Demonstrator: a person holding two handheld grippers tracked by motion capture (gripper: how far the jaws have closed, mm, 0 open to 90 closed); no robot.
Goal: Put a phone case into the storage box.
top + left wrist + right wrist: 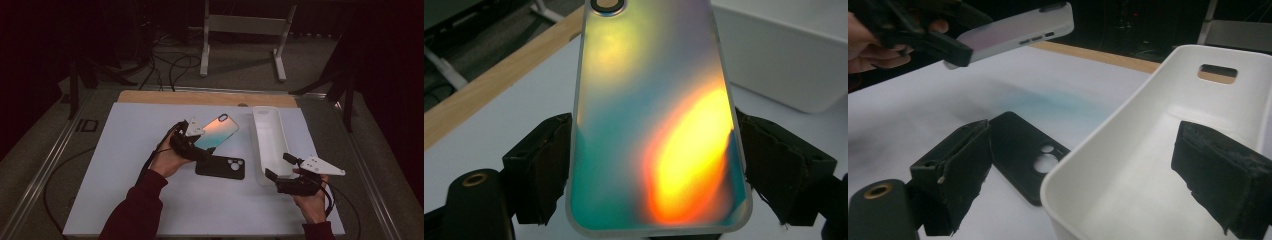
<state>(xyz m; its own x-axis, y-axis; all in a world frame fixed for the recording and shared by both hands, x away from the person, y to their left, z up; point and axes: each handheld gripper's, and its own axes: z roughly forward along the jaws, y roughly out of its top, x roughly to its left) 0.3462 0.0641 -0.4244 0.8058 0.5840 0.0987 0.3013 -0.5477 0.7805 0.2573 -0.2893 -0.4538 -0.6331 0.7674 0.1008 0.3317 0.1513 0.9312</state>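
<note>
While my left hand-held gripper clamps the iridescent phone case by its 2 long edges above the desk, I keep it level toward the white bin; my right hand-held gripper gapes empty astride the bin's near corner.

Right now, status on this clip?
Left gripper clamped on iridescent phone case, lifted off table. Right gripper open at white bin rim. Black case lies flat, nothing blocking.

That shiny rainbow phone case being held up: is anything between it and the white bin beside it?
Nothing visible. The left gripper holds the iridescent phone case lifted off the table, and the stretch toward the white bin is bare. The black phone case lies flat, lower down, off that line.
</note>
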